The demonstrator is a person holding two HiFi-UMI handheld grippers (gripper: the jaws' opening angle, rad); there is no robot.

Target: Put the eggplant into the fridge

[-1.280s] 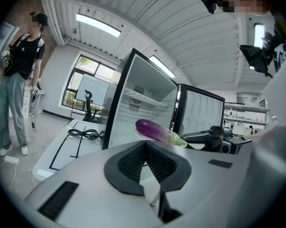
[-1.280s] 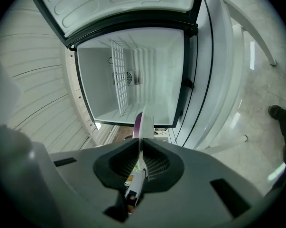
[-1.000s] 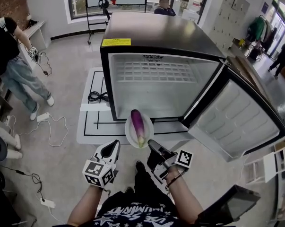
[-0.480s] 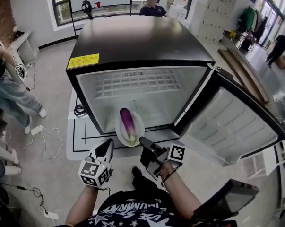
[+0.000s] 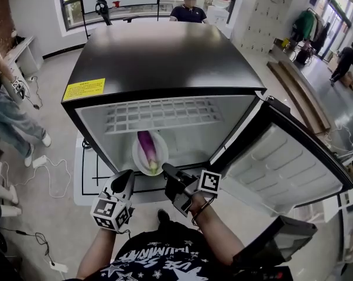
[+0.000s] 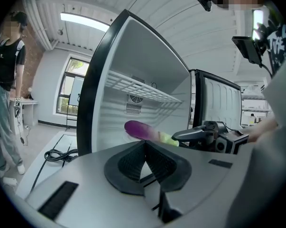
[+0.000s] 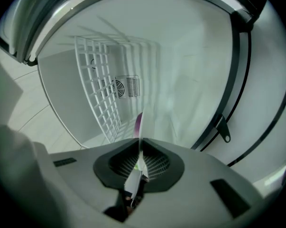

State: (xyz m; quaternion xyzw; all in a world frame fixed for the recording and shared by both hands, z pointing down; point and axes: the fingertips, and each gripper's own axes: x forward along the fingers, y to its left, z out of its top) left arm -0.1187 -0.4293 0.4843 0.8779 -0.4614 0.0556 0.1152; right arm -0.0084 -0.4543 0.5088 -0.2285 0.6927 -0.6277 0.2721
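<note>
Our right hand-held gripper is clenched on the near rim of a white plate. The eggplant lies lengthwise on that plate at centre frame in the head view, at the mouth of the open fridge and below its wire shelf. Our left hand-held gripper, lower left of the plate, has its jaws pressed together on nothing. Because the plate is pinched by one edge only, we judge tipping to be the main risk: any roll of our wrist could send the eggplant sliding off before the plate rests on the fridge floor. The thin rim could also slip from the jaws under the load, or the far rim could catch the shelf or the fridge's lower lip. The door at right stands wide open.
</note>
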